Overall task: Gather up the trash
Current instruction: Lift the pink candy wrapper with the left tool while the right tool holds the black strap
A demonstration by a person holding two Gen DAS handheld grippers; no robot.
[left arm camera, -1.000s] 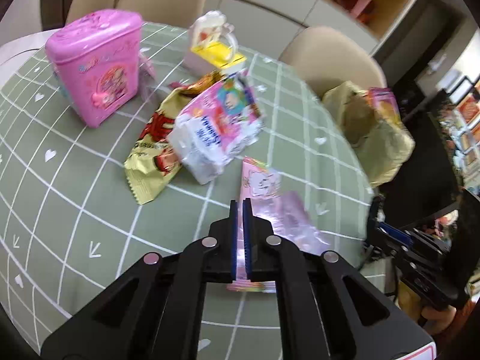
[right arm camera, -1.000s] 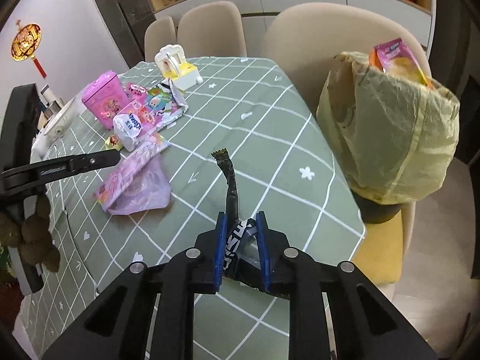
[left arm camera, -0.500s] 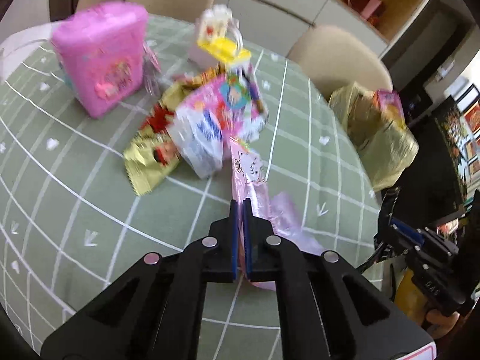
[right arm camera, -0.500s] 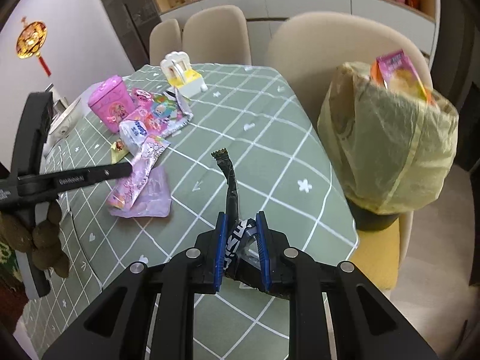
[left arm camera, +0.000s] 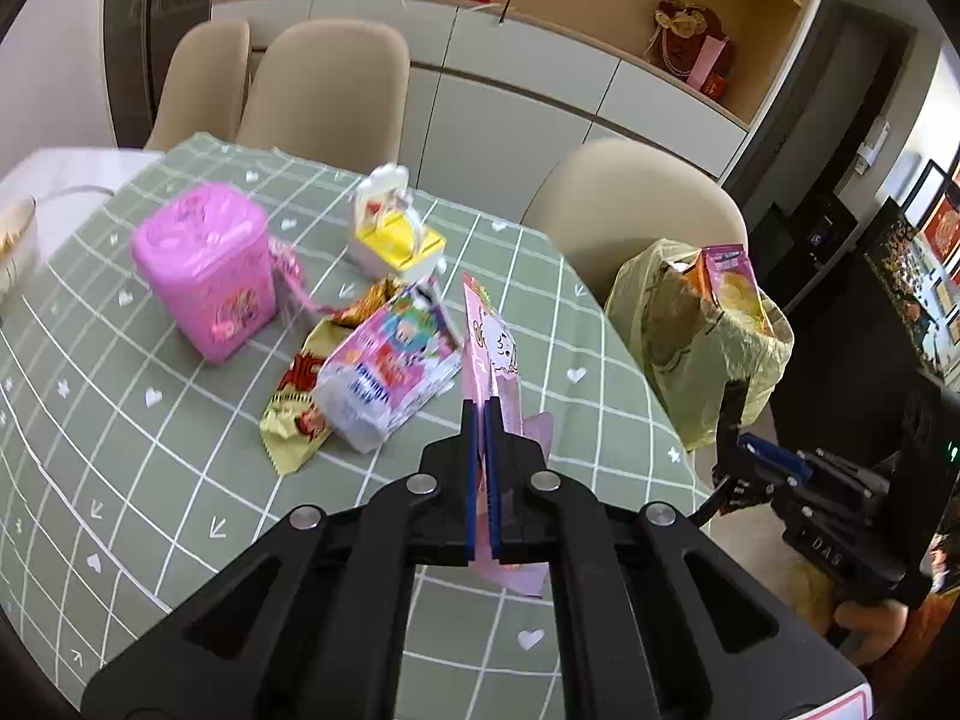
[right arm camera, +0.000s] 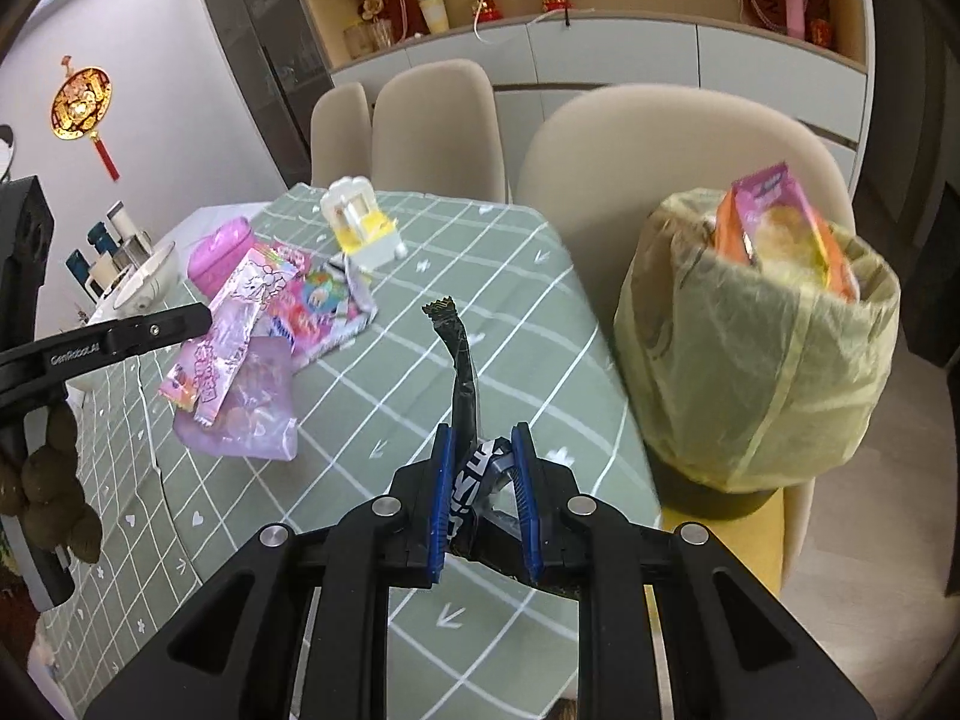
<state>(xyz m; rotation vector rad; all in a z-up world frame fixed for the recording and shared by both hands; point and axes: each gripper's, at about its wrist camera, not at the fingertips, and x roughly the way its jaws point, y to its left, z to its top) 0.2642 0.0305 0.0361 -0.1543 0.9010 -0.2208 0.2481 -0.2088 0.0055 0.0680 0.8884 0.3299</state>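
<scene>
Beige chairs (right arm camera: 438, 126) ring a table (right arm camera: 510, 324) under a green grid cloth, with cabinets and shelves behind. From the left claw (left arm camera: 480, 414), a pink box (left arm camera: 207, 270) sits at ten o'clock, a yellow-and-white toy (left arm camera: 393, 234) at eleven, and a heap of snack wrappers (left arm camera: 366, 378) just ahead at eleven. That claw is clenched on a pink wrapper (left arm camera: 489, 348), lifted clear of the cloth — its upper end stands above the fingers. The right claw (right arm camera: 483, 462) grips a crumpled black wrapper (right arm camera: 459, 372), whose twisted tail points to twelve. At two o'clock from it, on a chair seat beside the table's edge, a bin lined with a yellowish bag (right arm camera: 756, 354) already holds an orange-pink packet (right arm camera: 780, 222). Bare cloth lies between the heap and that edge.
</scene>
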